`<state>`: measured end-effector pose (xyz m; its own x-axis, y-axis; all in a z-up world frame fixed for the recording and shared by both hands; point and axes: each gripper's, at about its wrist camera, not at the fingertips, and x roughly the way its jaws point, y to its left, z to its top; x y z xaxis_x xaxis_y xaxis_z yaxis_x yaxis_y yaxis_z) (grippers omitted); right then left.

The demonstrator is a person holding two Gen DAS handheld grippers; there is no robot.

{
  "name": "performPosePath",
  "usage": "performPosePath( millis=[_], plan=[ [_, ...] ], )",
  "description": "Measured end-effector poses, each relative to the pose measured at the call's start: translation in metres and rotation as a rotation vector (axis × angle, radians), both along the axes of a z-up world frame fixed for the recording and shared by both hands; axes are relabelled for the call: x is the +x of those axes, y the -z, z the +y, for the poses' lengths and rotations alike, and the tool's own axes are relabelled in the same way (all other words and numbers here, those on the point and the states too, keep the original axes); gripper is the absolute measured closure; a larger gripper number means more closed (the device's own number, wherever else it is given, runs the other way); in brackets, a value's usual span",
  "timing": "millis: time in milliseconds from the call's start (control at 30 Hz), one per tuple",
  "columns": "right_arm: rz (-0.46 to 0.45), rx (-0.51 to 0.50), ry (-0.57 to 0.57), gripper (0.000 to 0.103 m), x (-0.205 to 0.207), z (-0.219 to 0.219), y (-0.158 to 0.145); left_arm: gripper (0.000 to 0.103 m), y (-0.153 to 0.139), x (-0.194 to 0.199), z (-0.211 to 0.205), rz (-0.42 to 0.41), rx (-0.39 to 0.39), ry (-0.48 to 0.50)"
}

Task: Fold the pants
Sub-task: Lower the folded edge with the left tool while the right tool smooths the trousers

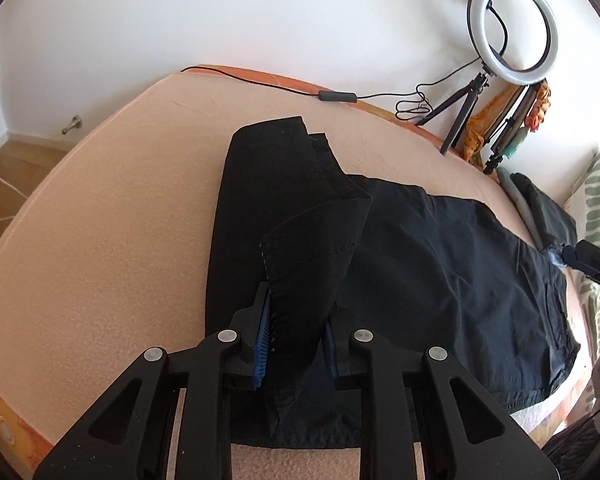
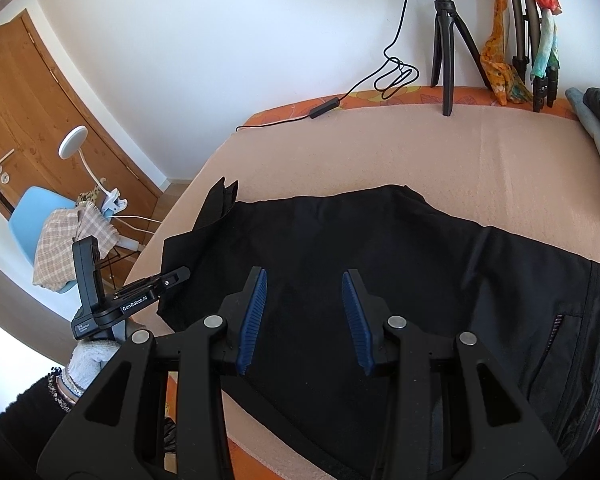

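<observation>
Black thin-woven cloth pants [image 1: 440, 248] lie spread over the peach-covered bed [image 1: 100, 220], waistband toward its right edge, legs toward its left edge. Left gripper [image 1: 296, 332] has a hem corner bunched between narrow jaws and lifted; right gripper [image 2: 304, 316] hovers over the seat, jaws apart and empty. Soft, light, floppy stuff, I'd judge — best pinched at hems and waistband corners.

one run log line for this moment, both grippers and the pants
left gripper: shut on leg hem of black fabric pants | right gripper: open above pants | pink bed cover: under pants
</observation>
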<state>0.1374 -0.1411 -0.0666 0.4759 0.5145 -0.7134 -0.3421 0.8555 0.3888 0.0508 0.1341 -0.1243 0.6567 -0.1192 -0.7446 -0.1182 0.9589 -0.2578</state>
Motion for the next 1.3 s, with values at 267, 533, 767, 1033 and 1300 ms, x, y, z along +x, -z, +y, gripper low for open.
performPosePath(
  millis=[267,533,767,1033,1300],
  plan=[
    [0.017,-0.001,-0.011,0.061,-0.001,0.001,0.004,0.058,0.002,0.001,-0.015,0.018,0.115,-0.002],
    [0.044,0.017,-0.028,0.061,0.001,0.004,0.009,0.088,0.000,0.003,-0.022,-0.026,0.085,0.096],
    [0.089,0.063,-0.058,0.058,0.004,0.014,0.015,0.096,-0.014,-0.003,-0.033,-0.078,0.026,0.148],
    [0.220,0.144,-0.098,0.047,0.030,0.047,0.038,0.096,-0.020,-0.008,-0.072,-0.113,0.029,0.272],
    [0.382,0.221,-0.101,0.047,0.067,0.093,0.085,0.095,-0.010,-0.014,-0.080,-0.077,0.012,0.311]
  ],
)
